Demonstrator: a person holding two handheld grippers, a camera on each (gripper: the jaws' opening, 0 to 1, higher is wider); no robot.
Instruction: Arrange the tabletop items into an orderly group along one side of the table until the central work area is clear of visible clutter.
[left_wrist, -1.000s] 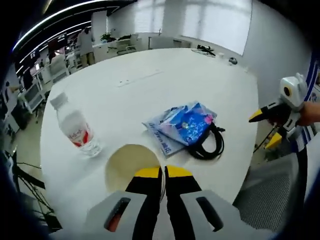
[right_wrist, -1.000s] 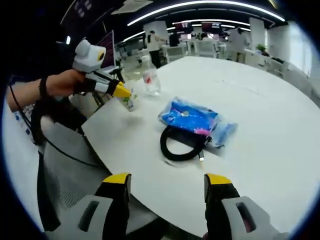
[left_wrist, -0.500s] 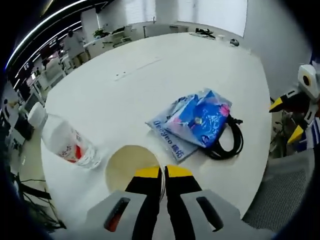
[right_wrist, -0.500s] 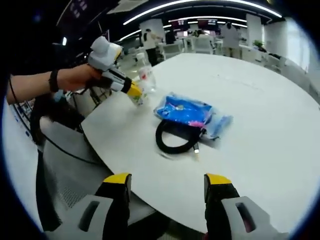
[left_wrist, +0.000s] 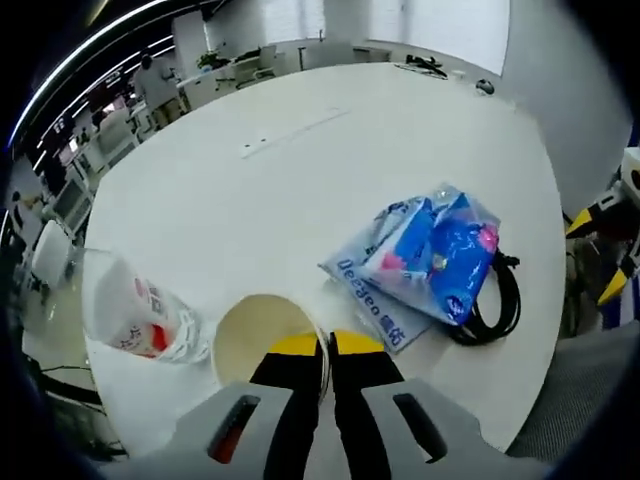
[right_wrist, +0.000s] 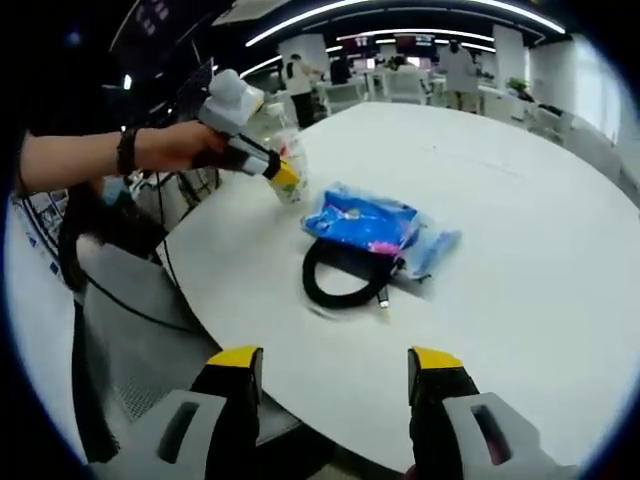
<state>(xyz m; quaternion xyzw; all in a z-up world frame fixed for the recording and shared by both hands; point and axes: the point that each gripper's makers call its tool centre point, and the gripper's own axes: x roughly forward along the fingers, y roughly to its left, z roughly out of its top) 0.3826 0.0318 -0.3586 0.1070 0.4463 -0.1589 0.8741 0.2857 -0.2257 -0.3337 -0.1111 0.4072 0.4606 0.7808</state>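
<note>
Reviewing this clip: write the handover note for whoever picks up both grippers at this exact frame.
Left gripper: shut on the rim of the paper cup, right beside the water bottle near the table edge.
Right gripper: open, empty, held off the table edge facing the items.
Blue snack packets lie on a coiled black cable, a little apart from the cup and bottle.
Done: cup brought next to the bottle.
Left: release the cup, then probably move the packets and cable over to join that group.
</note>
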